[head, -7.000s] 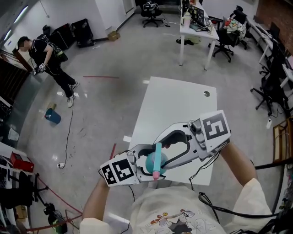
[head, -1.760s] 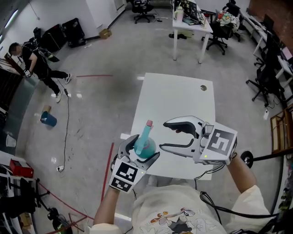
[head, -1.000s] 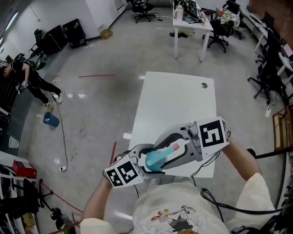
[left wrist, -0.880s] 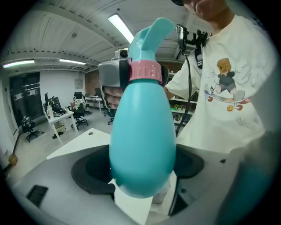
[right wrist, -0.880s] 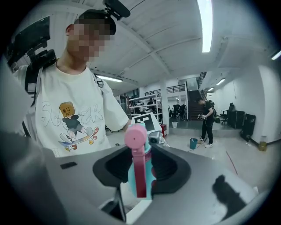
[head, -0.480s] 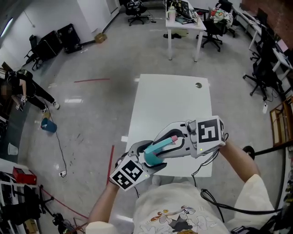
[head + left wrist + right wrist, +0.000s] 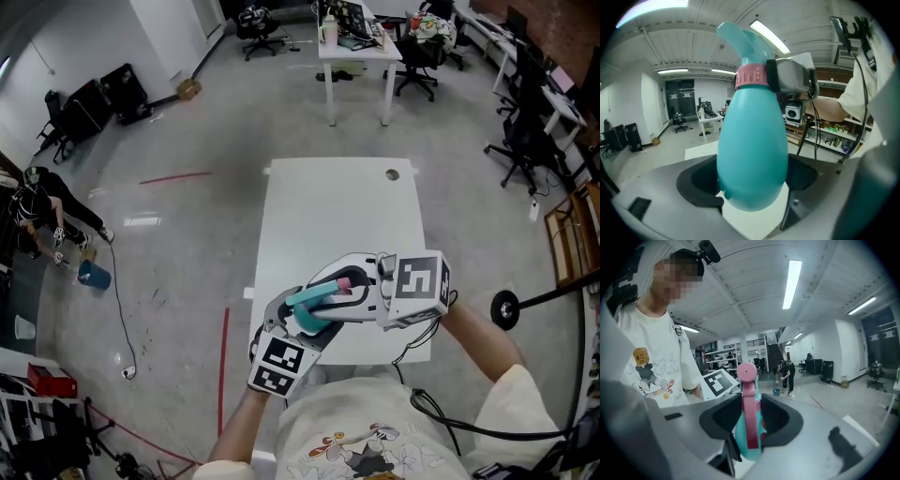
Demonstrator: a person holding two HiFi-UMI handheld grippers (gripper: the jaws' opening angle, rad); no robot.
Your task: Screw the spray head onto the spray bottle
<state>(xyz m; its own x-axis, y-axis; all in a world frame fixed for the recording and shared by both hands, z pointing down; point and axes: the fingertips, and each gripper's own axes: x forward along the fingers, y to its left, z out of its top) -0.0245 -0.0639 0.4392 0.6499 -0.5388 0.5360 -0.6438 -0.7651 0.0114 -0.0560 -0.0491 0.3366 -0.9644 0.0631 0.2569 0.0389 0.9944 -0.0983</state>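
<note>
Head view: right tool [image 7: 325, 298] on bottle [image 7: 300, 321]

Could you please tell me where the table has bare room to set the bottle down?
Free: the table top from the bottle to the far edge, by the cable hole. Crowded: only the near edge, under the bottle.

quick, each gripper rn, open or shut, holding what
Left gripper: shut on the spray bottle.
Right gripper: jaws have just been closing, now shut on the spray head.
</note>
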